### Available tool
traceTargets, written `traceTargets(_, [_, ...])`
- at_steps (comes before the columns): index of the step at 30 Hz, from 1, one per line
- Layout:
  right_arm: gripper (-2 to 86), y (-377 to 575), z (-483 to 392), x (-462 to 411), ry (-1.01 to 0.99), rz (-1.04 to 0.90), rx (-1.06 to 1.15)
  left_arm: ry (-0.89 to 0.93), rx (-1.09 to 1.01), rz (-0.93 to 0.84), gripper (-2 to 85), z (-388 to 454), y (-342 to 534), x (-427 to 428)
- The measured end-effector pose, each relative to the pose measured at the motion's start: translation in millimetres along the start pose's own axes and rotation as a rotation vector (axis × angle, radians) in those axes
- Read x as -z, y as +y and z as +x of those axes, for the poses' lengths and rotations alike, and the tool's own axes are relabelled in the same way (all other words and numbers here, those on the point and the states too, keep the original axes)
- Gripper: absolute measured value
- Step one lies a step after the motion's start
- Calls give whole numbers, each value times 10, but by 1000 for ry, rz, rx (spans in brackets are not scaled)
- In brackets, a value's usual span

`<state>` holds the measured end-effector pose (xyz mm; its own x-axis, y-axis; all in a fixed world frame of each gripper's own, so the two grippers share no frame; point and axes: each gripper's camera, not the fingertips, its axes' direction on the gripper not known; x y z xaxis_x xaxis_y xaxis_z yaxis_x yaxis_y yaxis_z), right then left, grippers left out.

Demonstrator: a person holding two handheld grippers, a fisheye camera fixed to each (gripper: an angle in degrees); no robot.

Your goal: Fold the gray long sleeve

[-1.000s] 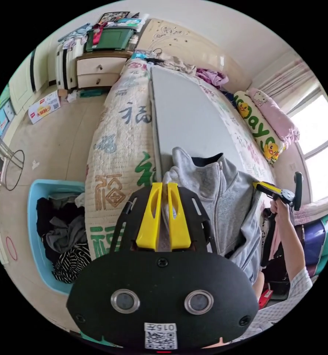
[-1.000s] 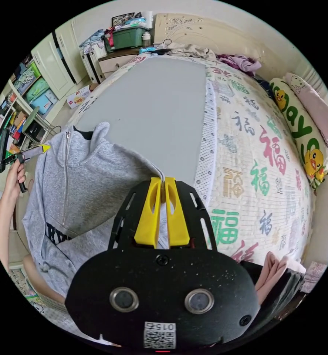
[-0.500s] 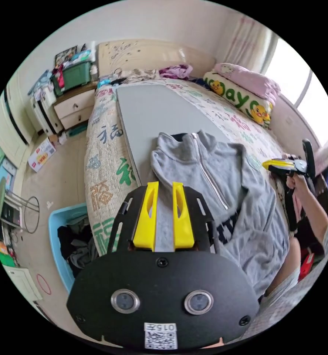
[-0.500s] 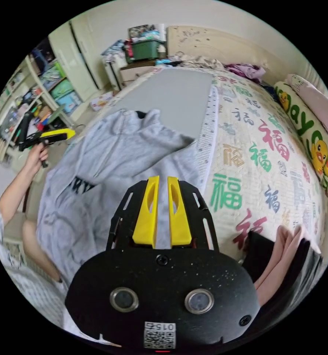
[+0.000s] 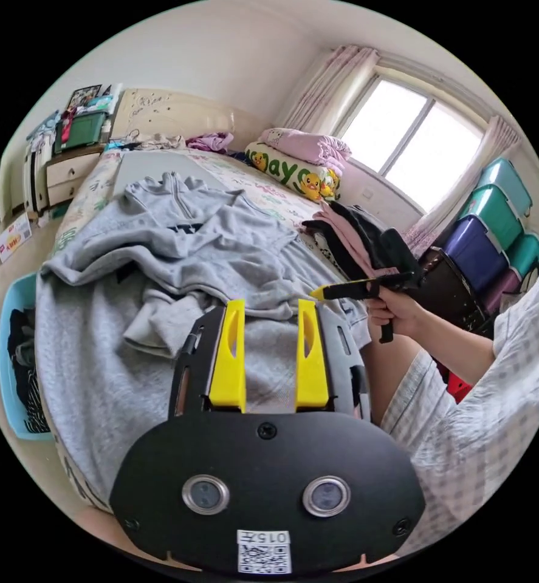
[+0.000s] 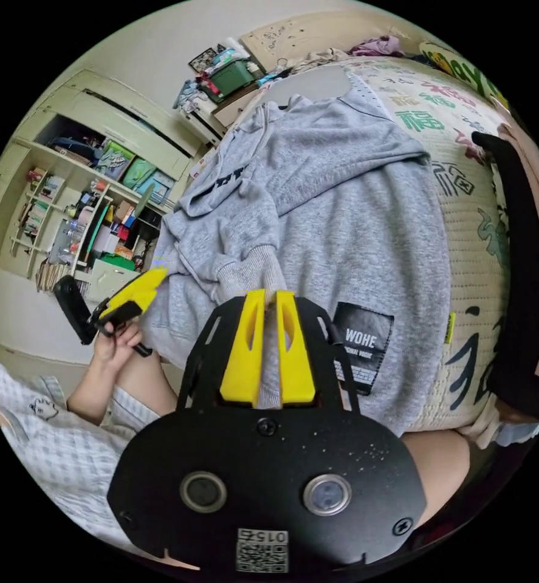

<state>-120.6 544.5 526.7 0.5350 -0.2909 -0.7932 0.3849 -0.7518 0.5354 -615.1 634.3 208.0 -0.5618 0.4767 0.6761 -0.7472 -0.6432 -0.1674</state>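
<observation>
Fleecy gray long sleeve [image 5: 178, 243] rumpled on quilted bed [image 6: 476, 200].

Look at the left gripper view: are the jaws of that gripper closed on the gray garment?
No, the left gripper has its jaws apart above the gray long sleeve.

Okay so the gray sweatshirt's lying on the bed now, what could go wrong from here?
The gray long sleeve lies rumpled, one sleeve bunched across its front; folding now would likely trap creases. The right gripper is closed on that sleeve's cuff, so a hard pull may drag the whole garment. Its hem hangs over the bed's near edge, so it may slip off.
</observation>
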Motion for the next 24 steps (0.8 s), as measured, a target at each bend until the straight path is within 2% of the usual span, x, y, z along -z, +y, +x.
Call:
traceTargets(4, [12,-27,-185,330,-178,59,27,-90,-111,6,137,498,76,-69])
traceTargets(6, [8,-33,-356,563,-305,116,47,-167,-173,75,141,819,176,-35])
traceTargets(9, [6,-14,-588,744,-360,187,54,-281,-196,196,145,1166,416,15])
traceTargets(14, [7,40,-915,767,-396,211,62,-371,-205,222,156,1543,761,-36])
traceTargets(17, [9,97,-1064,725,-428,191,64,-430,-149,230,149,1638,1008,-19])
traceTargets(19, [12,152,-1166,711,-413,188,90,-452,-85,267,105,1594,1195,87])
traceTargets(21, [18,222,-1315,690,-408,162,179,-433,-27,319,48,1446,1494,265])
traceTargets(24, [37,313,-1524,640,-383,109,349,-518,74,339,27,1173,1866,523])
